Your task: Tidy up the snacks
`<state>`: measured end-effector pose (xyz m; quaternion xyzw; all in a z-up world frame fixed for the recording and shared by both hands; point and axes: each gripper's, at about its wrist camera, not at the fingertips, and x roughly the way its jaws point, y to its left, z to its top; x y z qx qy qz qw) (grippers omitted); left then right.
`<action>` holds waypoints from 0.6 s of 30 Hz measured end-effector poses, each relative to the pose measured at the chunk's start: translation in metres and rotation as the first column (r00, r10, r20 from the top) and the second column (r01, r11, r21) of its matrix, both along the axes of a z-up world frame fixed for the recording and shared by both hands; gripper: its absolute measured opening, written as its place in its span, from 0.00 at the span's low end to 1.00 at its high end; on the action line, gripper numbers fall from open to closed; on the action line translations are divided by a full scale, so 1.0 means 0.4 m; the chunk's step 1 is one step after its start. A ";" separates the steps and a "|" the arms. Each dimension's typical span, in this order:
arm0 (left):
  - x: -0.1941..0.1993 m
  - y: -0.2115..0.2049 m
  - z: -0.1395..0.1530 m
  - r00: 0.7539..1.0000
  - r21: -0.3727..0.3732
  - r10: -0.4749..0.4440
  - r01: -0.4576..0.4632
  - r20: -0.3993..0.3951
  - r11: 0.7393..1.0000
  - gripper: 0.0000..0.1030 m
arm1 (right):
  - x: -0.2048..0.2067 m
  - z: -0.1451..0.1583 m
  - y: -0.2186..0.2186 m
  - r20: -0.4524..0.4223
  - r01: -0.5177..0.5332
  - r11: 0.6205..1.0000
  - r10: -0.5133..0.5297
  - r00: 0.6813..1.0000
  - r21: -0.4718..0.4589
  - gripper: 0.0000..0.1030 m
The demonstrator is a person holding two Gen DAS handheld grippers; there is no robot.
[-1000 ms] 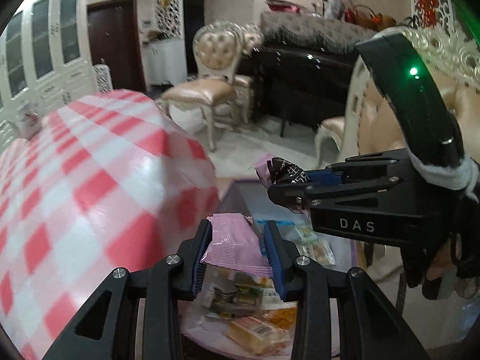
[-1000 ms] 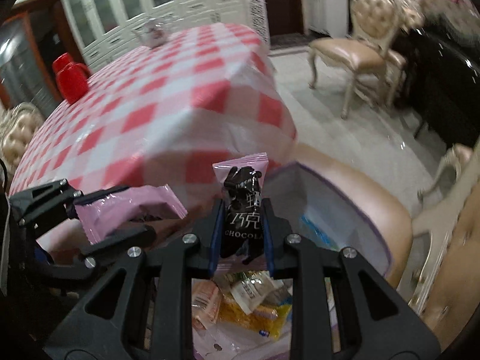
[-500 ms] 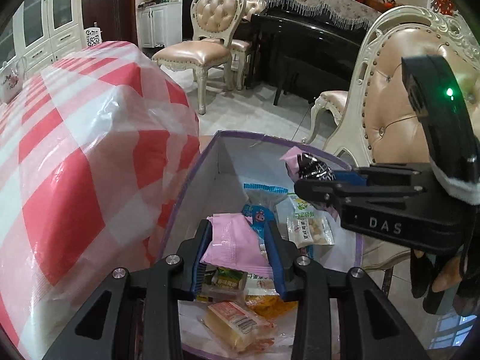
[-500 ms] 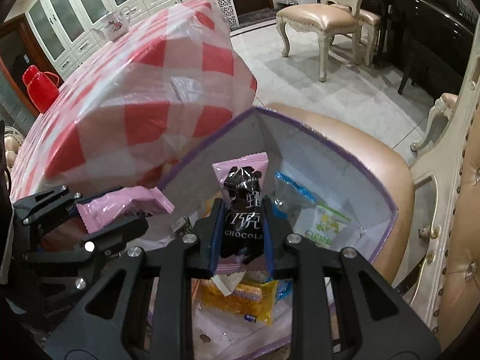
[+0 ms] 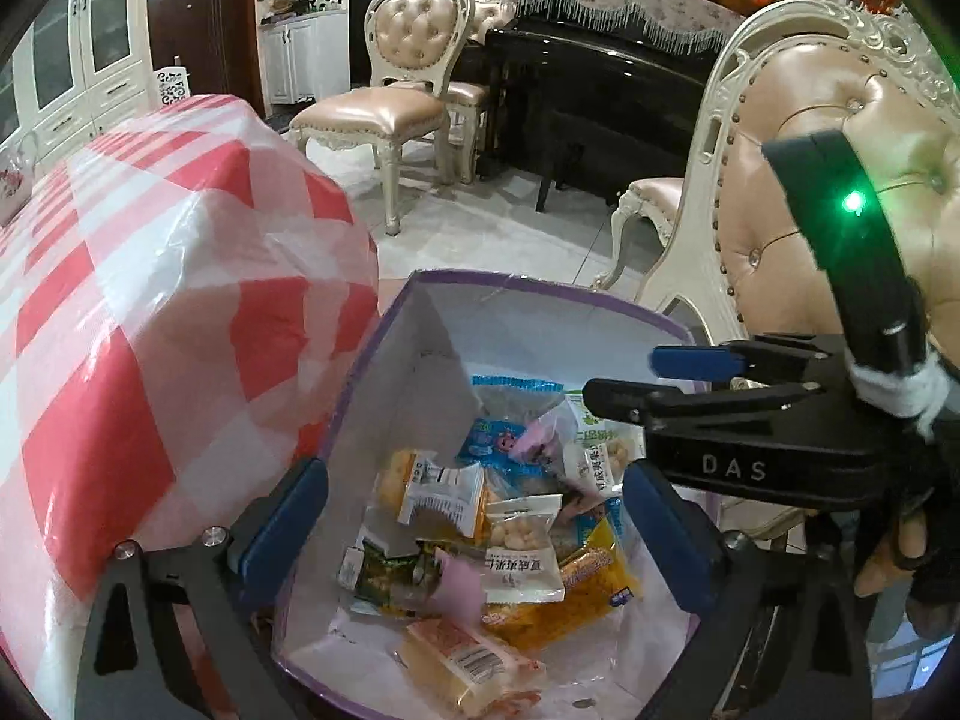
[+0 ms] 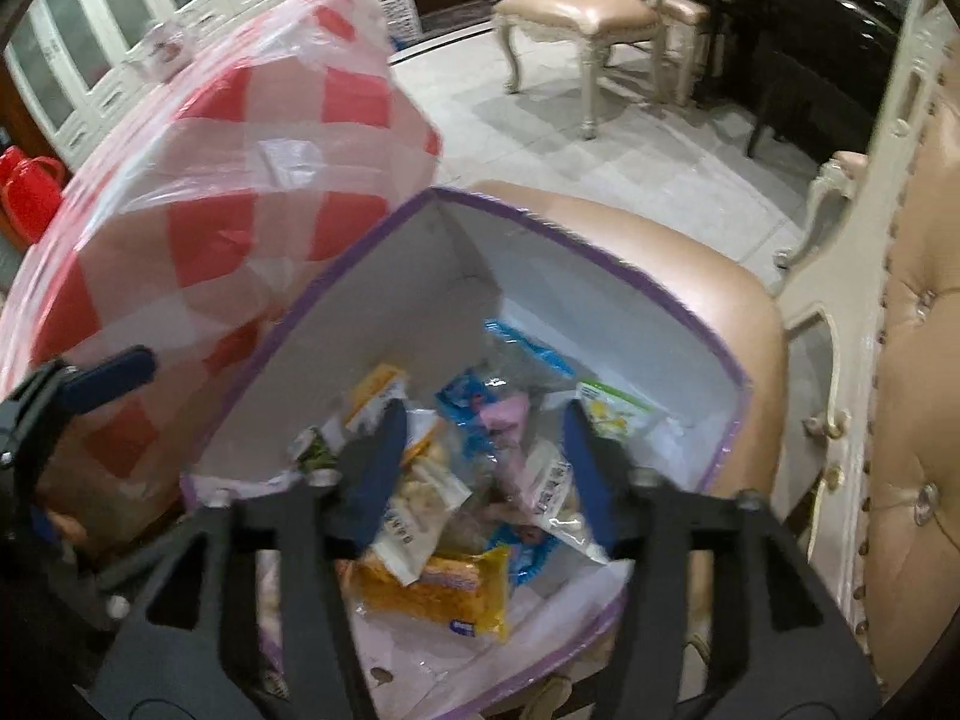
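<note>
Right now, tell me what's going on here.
A person is sorting snacks into a purple-rimmed box that sits on a chair seat beside the checked table. Both grippers hang over the box. The left gripper and the right gripper are opening, with nothing between the fingers of either. Below them snack packets lie piled in the box, among them a pink wrapper.

Chair seat (image 6: 690, 264), tan padded, centre right of frame: purple-rimmed white box (image 6: 384, 312) sits on it. Snack packets (image 5: 498, 540) lie heaped on box floor. Red-checked table (image 5: 150, 300) at left, beside box.
</note>
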<state>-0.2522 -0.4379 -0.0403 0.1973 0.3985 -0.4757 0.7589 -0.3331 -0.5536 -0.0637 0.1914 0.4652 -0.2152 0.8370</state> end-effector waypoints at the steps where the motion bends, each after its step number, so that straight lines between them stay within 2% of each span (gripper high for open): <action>1: -0.002 -0.001 0.002 1.000 0.005 0.001 -0.001 0.008 1.000 0.97 | -0.003 -0.004 -0.002 -0.008 0.005 1.000 -0.005 1.000 -0.006 0.67; 4: -0.014 -0.001 0.015 0.999 0.001 -0.004 0.004 0.053 1.000 0.97 | -0.007 -0.022 -0.004 -0.063 0.007 1.000 -0.008 0.998 -0.019 0.73; 6: -0.024 0.004 0.033 0.997 -0.020 -0.002 0.003 0.073 1.000 0.97 | -0.020 -0.029 0.000 -0.089 0.013 0.999 -0.016 0.996 -0.044 0.73; 10: -0.045 0.014 0.073 0.977 -0.026 0.074 -0.070 0.199 0.997 0.97 | -0.048 -0.033 0.008 -0.108 0.014 0.996 -0.024 0.994 -0.093 0.73; 11: -0.049 0.013 0.079 0.974 -0.019 0.084 -0.082 0.210 0.996 0.97 | -0.053 -0.035 0.007 -0.115 0.019 0.995 -0.030 0.993 -0.095 0.73; 15: -0.041 0.004 0.057 0.994 0.009 0.041 -0.042 0.104 0.999 0.97 | -0.077 -0.044 -0.006 -0.129 0.067 0.995 -0.076 0.989 -0.077 0.73; 18: -0.044 -0.005 0.034 0.990 0.069 0.059 -0.068 0.128 0.995 0.97 | -0.085 -0.044 -0.024 -0.126 0.116 0.991 -0.125 0.984 -0.073 0.73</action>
